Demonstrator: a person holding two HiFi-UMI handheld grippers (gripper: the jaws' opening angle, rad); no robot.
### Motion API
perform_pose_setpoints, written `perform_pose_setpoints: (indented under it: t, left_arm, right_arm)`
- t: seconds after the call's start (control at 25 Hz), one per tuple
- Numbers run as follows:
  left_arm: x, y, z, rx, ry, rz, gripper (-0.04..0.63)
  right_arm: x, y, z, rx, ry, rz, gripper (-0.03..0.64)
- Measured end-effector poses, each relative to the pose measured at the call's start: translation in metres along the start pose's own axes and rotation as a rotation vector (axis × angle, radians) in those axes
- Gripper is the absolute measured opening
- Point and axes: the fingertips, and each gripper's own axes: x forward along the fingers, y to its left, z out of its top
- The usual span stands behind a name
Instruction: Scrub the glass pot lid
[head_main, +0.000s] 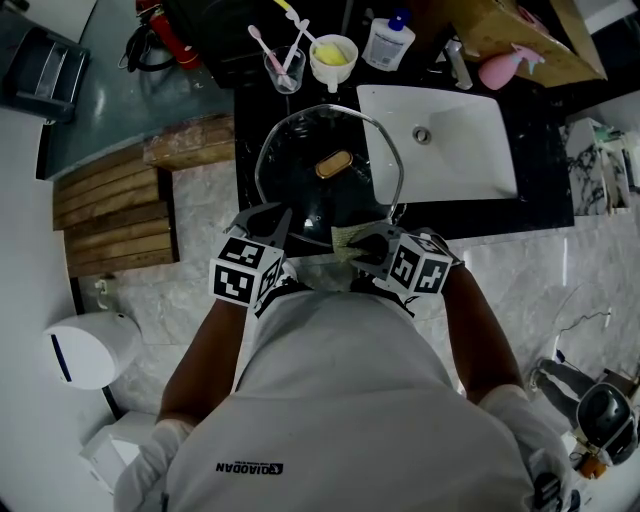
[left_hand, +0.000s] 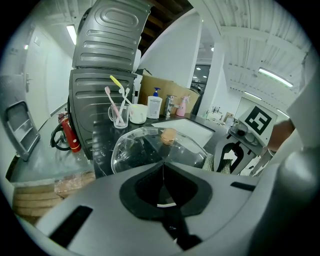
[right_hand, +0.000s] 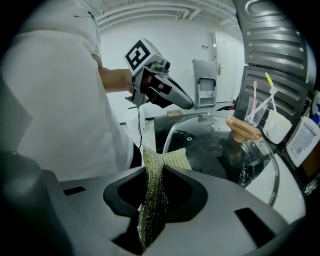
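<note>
1. The left gripper has its jaws pinched together on the near rim of the glass pot lid.
2. The lid is over the dark counter, just left of the white sink.
3. The right gripper is clamped tight on a green scouring pad at the lid's near edge.

A white sink basin is set into the dark surface. Behind it stand a glass of toothbrushes, a white cup, a blue-capped bottle and a pink spray bottle. A wooden slat mat and a white bin sit on the floor.
</note>
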Motion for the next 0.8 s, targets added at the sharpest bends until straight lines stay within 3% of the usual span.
perform_pose_setpoints:
  t: [0.44,0.6,0.8]
  left_arm:
    - [0.002,0.006,0.006,-0.005,-0.012,0.004,0.018]
    - [0.001,0.013,0.011,-0.009,-0.027,0.011,0.018]
    - [-0.003,0.025,0.016,-0.004,-0.038,0.022,0.018]
  right_arm:
    - [-0.002,-0.002,0.003,0.056,-0.007,0.031,0.103]
    - [-0.011,-0.004,0.015,0.119,-0.078,0.049,0.103]
    - [-0.047,-0.028,0.058,0.118,-0.191,-0.042,0.092]
